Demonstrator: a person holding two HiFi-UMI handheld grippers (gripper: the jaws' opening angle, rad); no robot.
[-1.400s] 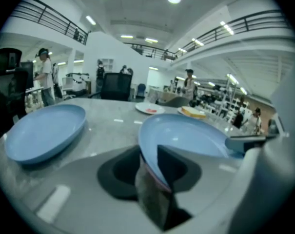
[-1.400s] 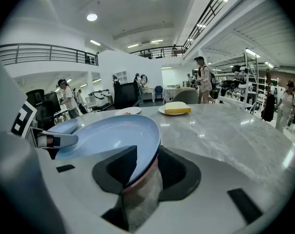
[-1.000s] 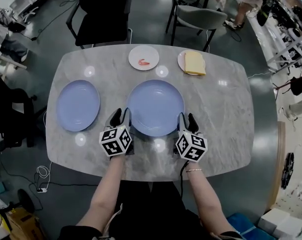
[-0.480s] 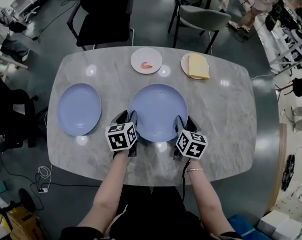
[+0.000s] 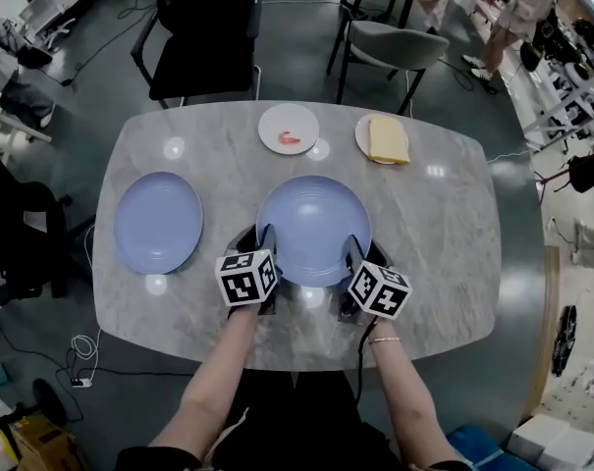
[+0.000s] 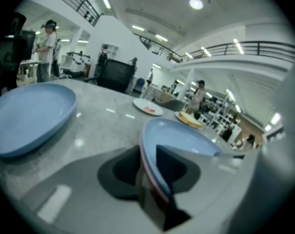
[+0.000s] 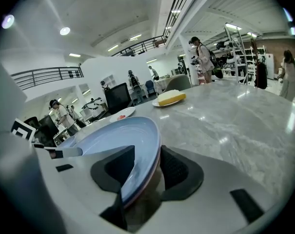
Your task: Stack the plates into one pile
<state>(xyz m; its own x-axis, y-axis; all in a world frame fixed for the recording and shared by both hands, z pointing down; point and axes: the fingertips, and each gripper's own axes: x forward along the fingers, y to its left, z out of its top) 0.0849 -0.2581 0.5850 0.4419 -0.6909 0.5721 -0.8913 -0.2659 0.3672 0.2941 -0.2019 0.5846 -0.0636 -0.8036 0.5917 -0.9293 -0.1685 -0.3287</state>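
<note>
Head view: plate (image 5: 312, 226) rim inside closing left tool (image 5: 258, 235); inside seemingly wide-apart right tool (image 5: 363, 248).

My right gripper (image 7: 146, 177): jaws apart, astride near rim | round pale-blue plate (image 7: 113, 136) on grey marble worktop (image 7: 225, 118) | yellow slab (image 7: 172, 97) on small white plate (image 7: 160, 104) beyond.

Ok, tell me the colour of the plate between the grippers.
The plate is light blue; the head view shows it best.
</note>
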